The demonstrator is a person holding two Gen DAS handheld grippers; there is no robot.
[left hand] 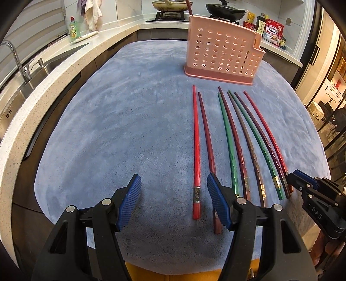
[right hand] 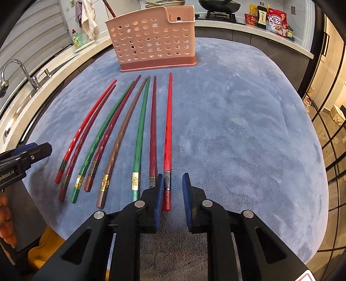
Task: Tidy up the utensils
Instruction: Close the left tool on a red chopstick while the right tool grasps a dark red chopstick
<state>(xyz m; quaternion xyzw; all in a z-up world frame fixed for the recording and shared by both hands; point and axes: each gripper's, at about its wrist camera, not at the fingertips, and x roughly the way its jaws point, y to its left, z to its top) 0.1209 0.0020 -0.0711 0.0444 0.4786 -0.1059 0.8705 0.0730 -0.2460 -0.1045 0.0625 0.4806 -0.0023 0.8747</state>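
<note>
Eight chopsticks lie side by side on the blue cloth (right hand: 237, 129), mid-frame, tips toward the pink perforated utensil holder (right hand: 151, 39) at upper centre. Rightmost, the red chopstick (right hand: 167, 138) sits between the right gripper's (right hand: 172, 183) partly open fingers, ungripped. Left gripper (left hand: 174, 188) gapes wide, holding nothing.

Blue cloth (left hand: 129, 129), sink faucet (left hand: 15, 58), black wok (left hand: 225, 10)

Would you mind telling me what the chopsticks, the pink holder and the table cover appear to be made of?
Chopsticks: glossy lacquered wood or resin, hard to tell; they shine, with metallic bands near the thick ends. Pink holder: matte moulded plastic, with uniform round holes. Table cover: soft plush fabric, showing brushed nap marks.
</note>
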